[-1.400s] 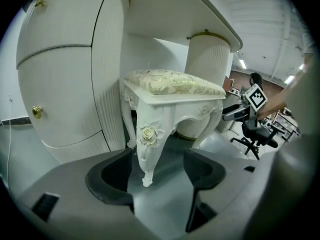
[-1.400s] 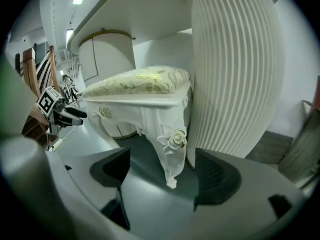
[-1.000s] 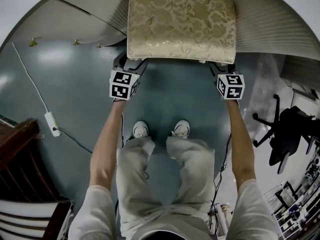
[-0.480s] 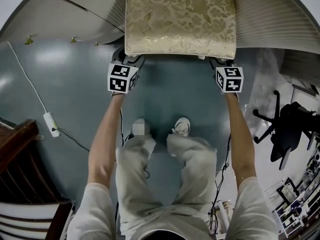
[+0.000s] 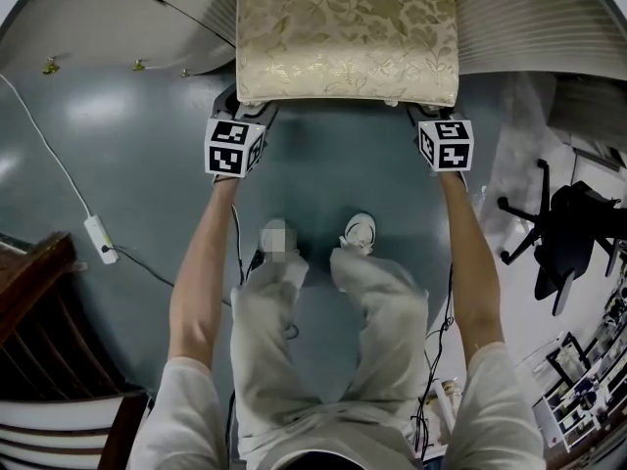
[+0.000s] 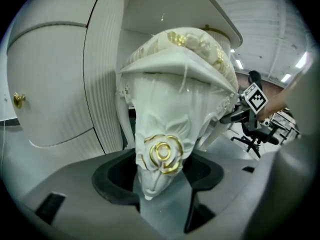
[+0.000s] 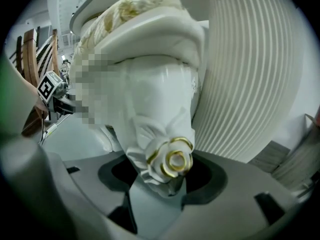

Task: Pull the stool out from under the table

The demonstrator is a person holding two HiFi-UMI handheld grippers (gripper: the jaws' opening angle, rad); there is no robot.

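Left hand-held gripper (image 6: 162,184) and right hand-held gripper (image 7: 167,178) have just clamped the glossy carved front legs (image 6: 162,129) of the white gold-cushioned stool (image 5: 348,32): rigid, probably heavy.

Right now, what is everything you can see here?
white carved stool with gold floral cushion: one, cream-gold, top centre, between the table's panels
white fluted table: one, white, flanking the stool
brass knobs: three, gold, table's left front
white power strip: one, white, floor left
black office chair: one, black, right
wooden furniture: one piece, dark brown, bottom left
person's legs: two, pale trousers, centre
left gripper, right gripper: one each, grey; jaws have just been closing, each clamped on a front stool leg
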